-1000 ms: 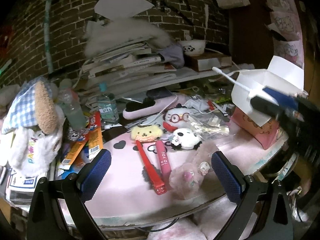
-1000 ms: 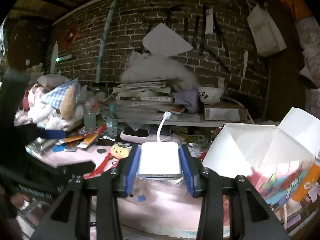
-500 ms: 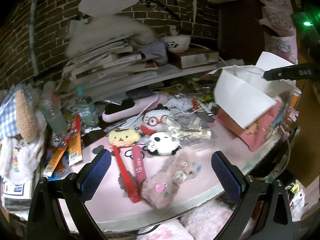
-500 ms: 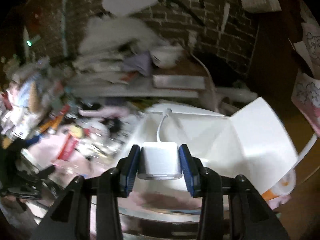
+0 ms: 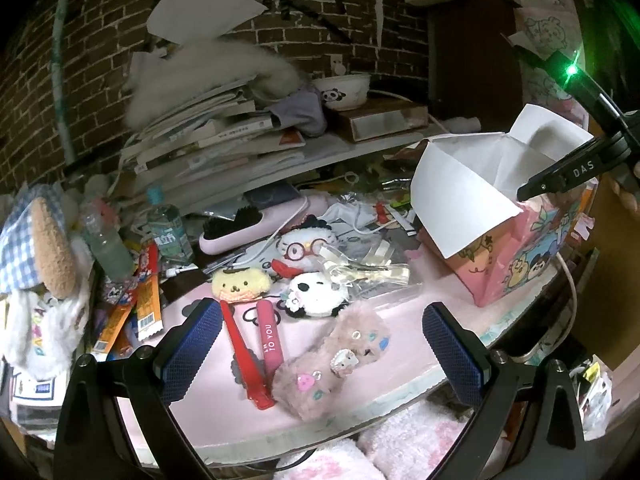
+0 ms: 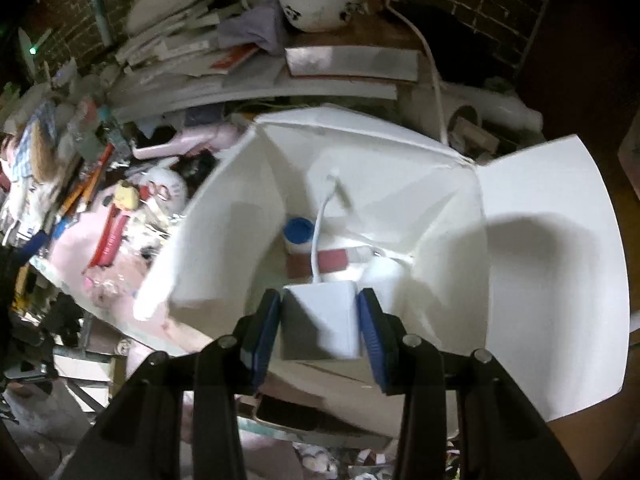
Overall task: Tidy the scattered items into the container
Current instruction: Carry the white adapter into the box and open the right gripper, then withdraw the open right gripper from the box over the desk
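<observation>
The step in hand is judged to be the drop-off. A white charger (image 6: 320, 320) is clamped between the pads of the right claw (image 6: 320, 332), with its short cable (image 6: 318, 236) pointing ahead into the open box (image 6: 540, 280). The box mouth is seen directly below and ahead of this claw, its flaps spread to either side; a blue-capped item (image 6: 298, 230) and a red-labelled tube (image 6: 332, 260) are seen on the bottom, just beyond the charger.

The left claw (image 5: 320, 350) is held wide open and nothing is gripped. Just ahead of it, between its pads, a fluffy pink clip (image 5: 332, 364), a red clip (image 5: 242, 354) and a pink clip (image 5: 270, 340) are laid on the table (image 5: 216, 416); the box (image 5: 516, 256) is set off to its right.

Next, the right jaws would need to be opened over the box so the charger falls clear of the flaps.
</observation>
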Demonstrator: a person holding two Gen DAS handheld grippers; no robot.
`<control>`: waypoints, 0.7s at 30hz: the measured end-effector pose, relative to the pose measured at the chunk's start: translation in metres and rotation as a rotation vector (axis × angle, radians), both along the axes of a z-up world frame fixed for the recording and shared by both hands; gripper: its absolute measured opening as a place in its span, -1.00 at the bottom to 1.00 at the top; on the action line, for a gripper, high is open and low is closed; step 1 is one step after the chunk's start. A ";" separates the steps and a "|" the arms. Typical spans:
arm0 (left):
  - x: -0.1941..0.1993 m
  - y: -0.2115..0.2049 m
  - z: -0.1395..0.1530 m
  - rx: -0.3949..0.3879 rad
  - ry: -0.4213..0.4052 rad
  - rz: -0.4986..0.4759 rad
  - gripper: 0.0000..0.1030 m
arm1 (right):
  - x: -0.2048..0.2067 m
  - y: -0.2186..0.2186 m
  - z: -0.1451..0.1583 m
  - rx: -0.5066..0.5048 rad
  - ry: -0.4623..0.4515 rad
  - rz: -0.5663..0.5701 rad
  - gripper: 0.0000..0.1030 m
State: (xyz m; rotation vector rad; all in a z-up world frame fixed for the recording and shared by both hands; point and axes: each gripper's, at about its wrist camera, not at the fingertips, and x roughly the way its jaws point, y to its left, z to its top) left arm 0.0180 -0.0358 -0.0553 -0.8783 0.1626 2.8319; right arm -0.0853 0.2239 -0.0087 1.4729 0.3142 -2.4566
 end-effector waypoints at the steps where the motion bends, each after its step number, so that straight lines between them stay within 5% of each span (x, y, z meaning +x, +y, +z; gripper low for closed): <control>1: 0.000 0.001 0.000 -0.002 -0.002 0.000 0.95 | -0.001 0.003 -0.001 0.009 -0.006 -0.007 -0.28; 9: -0.002 0.003 -0.002 -0.002 -0.004 -0.002 0.95 | -0.013 0.031 -0.001 0.044 -0.013 -0.066 -0.28; 15: -0.002 0.002 -0.003 -0.009 -0.009 0.003 0.95 | -0.004 0.019 0.009 0.053 0.044 -0.038 -0.03; 21: -0.004 -0.003 -0.003 -0.028 -0.010 0.020 0.95 | 0.009 0.008 0.029 -0.003 0.125 -0.026 -0.03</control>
